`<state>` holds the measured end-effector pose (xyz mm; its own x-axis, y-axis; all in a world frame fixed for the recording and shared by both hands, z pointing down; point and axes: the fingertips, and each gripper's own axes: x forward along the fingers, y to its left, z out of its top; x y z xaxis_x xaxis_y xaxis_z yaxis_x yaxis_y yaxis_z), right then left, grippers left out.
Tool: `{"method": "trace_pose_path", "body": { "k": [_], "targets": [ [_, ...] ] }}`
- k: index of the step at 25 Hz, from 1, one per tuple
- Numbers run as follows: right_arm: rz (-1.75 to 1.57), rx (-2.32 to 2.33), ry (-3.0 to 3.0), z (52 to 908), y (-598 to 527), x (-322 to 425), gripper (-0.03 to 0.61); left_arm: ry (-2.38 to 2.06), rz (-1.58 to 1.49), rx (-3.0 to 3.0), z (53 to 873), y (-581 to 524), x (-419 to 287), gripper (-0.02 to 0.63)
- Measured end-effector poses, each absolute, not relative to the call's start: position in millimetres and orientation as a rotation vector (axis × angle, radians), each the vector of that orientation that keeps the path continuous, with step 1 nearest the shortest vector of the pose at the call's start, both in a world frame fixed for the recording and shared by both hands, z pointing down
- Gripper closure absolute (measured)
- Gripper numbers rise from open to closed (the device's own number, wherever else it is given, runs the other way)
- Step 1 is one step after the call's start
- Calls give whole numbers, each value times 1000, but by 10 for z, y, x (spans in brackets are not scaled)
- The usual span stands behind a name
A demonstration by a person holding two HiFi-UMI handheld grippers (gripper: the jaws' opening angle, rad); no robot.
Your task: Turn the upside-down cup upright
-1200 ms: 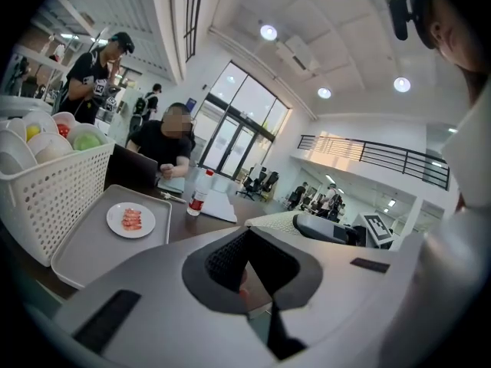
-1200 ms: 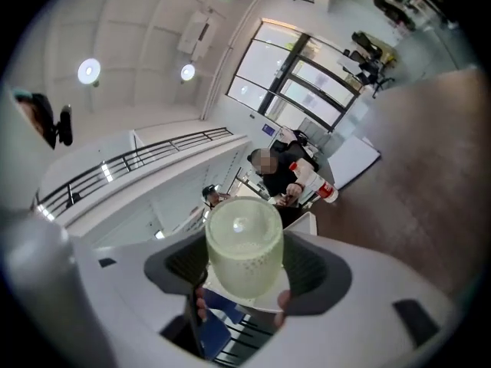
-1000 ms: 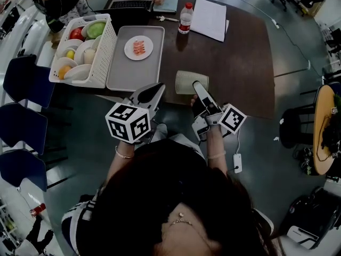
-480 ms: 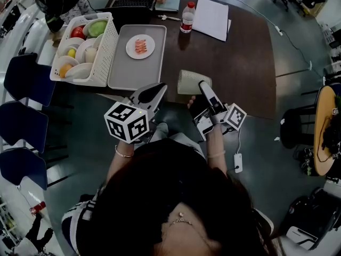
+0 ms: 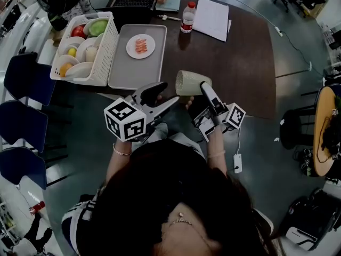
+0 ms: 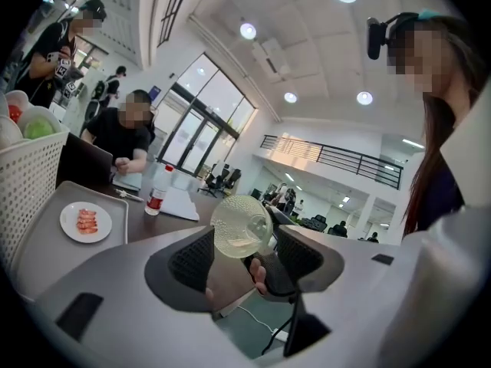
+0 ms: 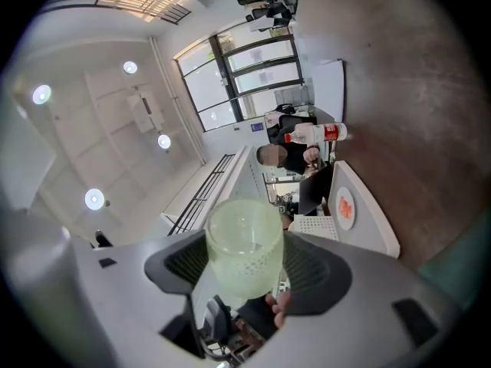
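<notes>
A pale green dimpled cup (image 5: 189, 82) hangs on its side over the near edge of the brown table (image 5: 240, 63). My right gripper (image 5: 204, 89) is shut on it; in the right gripper view the cup (image 7: 244, 250) fills the gap between both pads. My left gripper (image 5: 168, 94) sits just left of the cup with its jaws opening. It points at one round end of the cup without touching it. In the left gripper view the cup (image 6: 241, 226) shows beyond the spread fingertips of my left gripper (image 6: 244, 245), and nothing is pressed between them.
A grey tray (image 5: 128, 71) holds a white plate (image 5: 140, 46) of food. Left of it stands a white basket (image 5: 105, 49) of bowls and fruit. A water bottle (image 5: 186, 17), papers (image 5: 210, 18) and a person at a laptop (image 5: 130, 4) are at the far side. Blue chairs (image 5: 26, 84) stand on the left.
The left gripper's jaws went from shut to parted, and it edged toward the cup. The right gripper rolled a little with the cup in it.
</notes>
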<state>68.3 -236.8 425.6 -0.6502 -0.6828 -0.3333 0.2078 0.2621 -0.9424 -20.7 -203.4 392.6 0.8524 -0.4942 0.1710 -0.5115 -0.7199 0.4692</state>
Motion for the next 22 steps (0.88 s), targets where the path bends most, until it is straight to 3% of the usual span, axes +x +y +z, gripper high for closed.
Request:
{"method": "trace_pose_path", "body": {
  "k": [4, 13, 22],
  "targets": [
    [-1492, -403, 1787, 4236, -2342, 659, 261, -683, 42, 2506, 3945, -2015, -143, 292],
    [-1508, -331, 1792, 4207, -2283, 561, 261, -595, -7, 2482, 3935, -2119, -63, 150],
    [-1519, -293, 1799, 4170, -2257, 509, 261, -530, -34, 2431, 3914, -2184, 45, 146]
  ]
}}
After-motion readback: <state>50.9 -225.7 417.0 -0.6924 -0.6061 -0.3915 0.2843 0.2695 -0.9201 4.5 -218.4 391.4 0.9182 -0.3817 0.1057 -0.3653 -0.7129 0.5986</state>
